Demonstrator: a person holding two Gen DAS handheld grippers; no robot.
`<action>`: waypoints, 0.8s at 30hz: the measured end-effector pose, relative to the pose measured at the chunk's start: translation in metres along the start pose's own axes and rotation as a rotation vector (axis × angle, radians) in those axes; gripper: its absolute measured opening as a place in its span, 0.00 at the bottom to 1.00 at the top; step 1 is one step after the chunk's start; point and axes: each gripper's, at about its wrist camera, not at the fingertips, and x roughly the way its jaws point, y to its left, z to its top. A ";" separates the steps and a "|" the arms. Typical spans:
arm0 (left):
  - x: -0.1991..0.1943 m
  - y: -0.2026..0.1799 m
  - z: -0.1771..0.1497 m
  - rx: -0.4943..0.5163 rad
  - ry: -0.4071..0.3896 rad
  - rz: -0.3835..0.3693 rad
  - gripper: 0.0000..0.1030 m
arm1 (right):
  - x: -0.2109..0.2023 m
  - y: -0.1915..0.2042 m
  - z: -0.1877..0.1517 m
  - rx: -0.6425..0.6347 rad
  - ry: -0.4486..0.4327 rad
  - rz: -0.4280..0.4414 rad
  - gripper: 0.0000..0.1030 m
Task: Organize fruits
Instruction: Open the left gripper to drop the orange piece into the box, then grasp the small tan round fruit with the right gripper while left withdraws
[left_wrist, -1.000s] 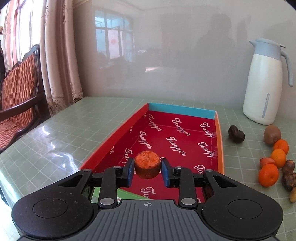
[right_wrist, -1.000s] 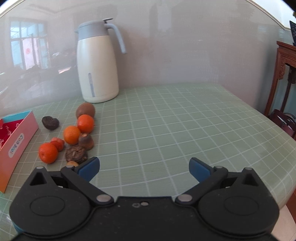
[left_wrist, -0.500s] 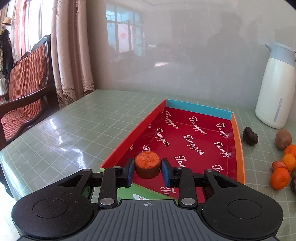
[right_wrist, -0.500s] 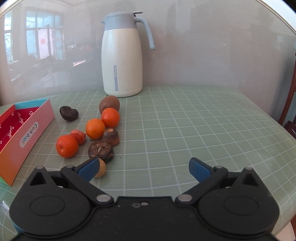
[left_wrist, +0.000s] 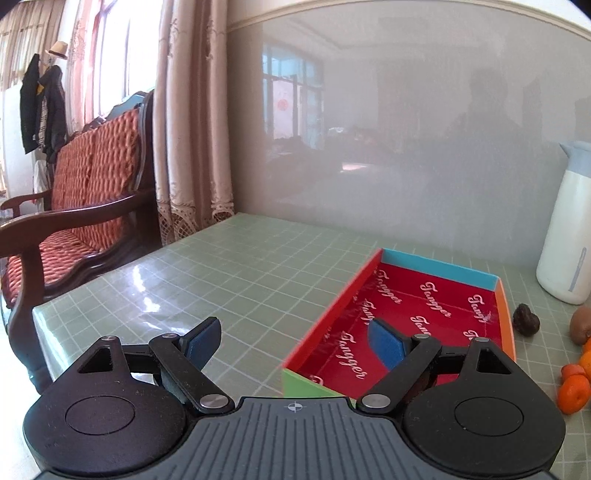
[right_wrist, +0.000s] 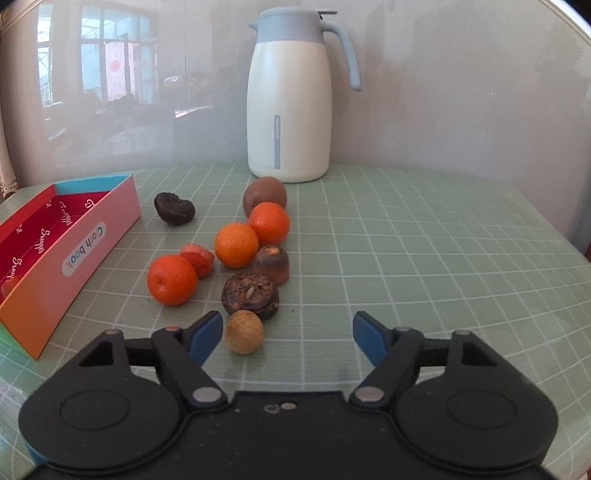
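Observation:
My left gripper is open and empty, above the near left corner of the red-lined box. In the right wrist view a bit of orange fruit lies inside the box. My right gripper is open and empty, low over the table. A small tan round fruit lies just inside its left finger. Beyond it lie a dark brown fruit, three oranges, a red piece, a brown cup-shaped fruit, a kiwi and a dark dried fruit.
A white thermos jug stands at the back against the wall. The green checked table ends at its left edge near a wooden chair with a red cushion. A curtain hangs behind the chair.
My left gripper opened and let go of the orange piece, then swung left. My right gripper moved forward and down toward the fruit pile; the tan fruit now sits beside its left finger.

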 end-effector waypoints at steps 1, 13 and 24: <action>-0.002 0.007 0.001 -0.016 -0.007 0.014 0.84 | 0.002 0.000 0.000 0.000 0.003 -0.005 0.74; -0.010 0.093 0.001 -0.203 -0.039 0.186 0.84 | 0.015 0.007 0.000 0.013 0.041 0.043 0.29; -0.006 0.132 -0.005 -0.261 -0.045 0.250 0.84 | 0.005 0.029 0.005 -0.025 -0.021 0.113 0.24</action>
